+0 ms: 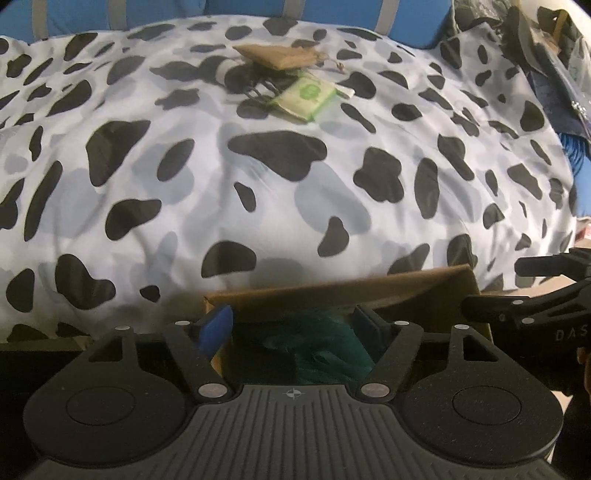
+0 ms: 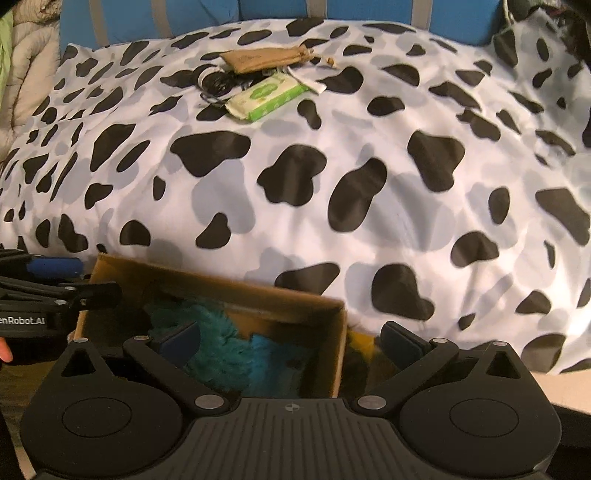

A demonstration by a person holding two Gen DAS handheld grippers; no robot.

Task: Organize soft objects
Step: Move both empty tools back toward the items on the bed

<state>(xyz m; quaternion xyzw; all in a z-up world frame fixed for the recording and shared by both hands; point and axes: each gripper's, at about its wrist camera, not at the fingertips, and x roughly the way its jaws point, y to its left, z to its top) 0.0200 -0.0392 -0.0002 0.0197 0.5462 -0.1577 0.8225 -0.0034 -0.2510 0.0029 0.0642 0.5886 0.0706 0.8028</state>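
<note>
A brown cardboard box (image 2: 221, 286) sits at the near edge of the bed and holds a teal fluffy soft thing (image 2: 236, 347). The box (image 1: 369, 291) and the teal thing (image 1: 317, 350) also show in the left wrist view. My left gripper (image 1: 291, 325) is open over the box, its blue pads on either side of the teal thing. My right gripper (image 2: 291, 338) is open and empty, straddling the box's right wall. A tan drawstring pouch (image 2: 255, 59) and a green wipes pack (image 2: 266, 96) lie far back on the bed.
A cow-print duvet (image 2: 369, 184) covers the bed. Black cords (image 2: 218, 83) lie by the pouch. A blue headboard (image 2: 369, 11) stands behind. Dark bags and clutter (image 1: 546, 55) sit at the far right. Pale bedding (image 2: 29, 74) is piled at the far left.
</note>
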